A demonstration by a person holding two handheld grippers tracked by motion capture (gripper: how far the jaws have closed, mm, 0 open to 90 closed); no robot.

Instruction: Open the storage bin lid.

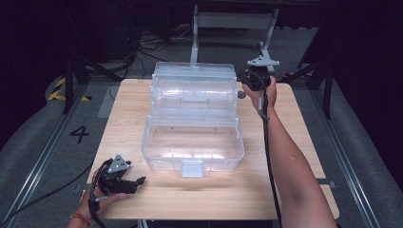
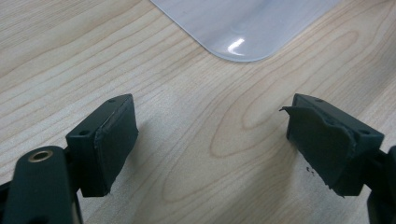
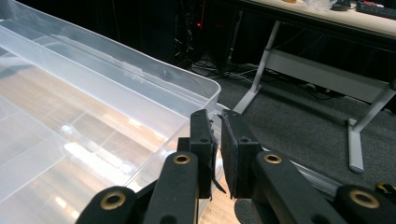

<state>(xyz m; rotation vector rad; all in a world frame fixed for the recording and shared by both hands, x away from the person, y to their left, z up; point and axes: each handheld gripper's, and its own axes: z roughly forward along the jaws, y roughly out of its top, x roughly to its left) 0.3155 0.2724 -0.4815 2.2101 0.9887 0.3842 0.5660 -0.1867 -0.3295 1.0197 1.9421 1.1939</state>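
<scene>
a pale wood table (image 1: 304, 142) stands on a grey floor (image 1: 43, 137) in a dark room. a floor rail runs along each side of it. a black "4" (image 1: 79, 134) is marked on the floor to the left, with a yellow-and-black striped patch (image 1: 59, 89) farther back. cables (image 1: 142, 45) lie on the floor behind the table, near the pale metal legs of a second table (image 1: 228, 23).

a clear plastic box (image 1: 192, 147) sits in the middle of the table, opened out in tiers that step up toward the far edge. a small latch (image 1: 192, 167) hangs at the middle of its near wall.

the left hand (image 1: 95, 202) comes in at the bottom left corner and rests by the near left corner of the table, holding the left gripper (image 1: 135, 183) low over the wood, pointing right, near the box's near left corner but apart from it. in the left gripper view its jaws stand wide apart with only bare wood between them, and a rounded corner of the box (image 2: 243, 28) lies ahead.

the right forearm (image 1: 294, 175) reaches up the right side of the table to the far right corner of the box. the right hand (image 1: 263, 95) holds the right gripper (image 1: 240, 84) at the top tier's right end. in the right gripper view its jaws are nearly closed, a thin gap between the pads, right at the box's rim (image 3: 212, 93). i cannot tell whether they pinch anything.
</scene>
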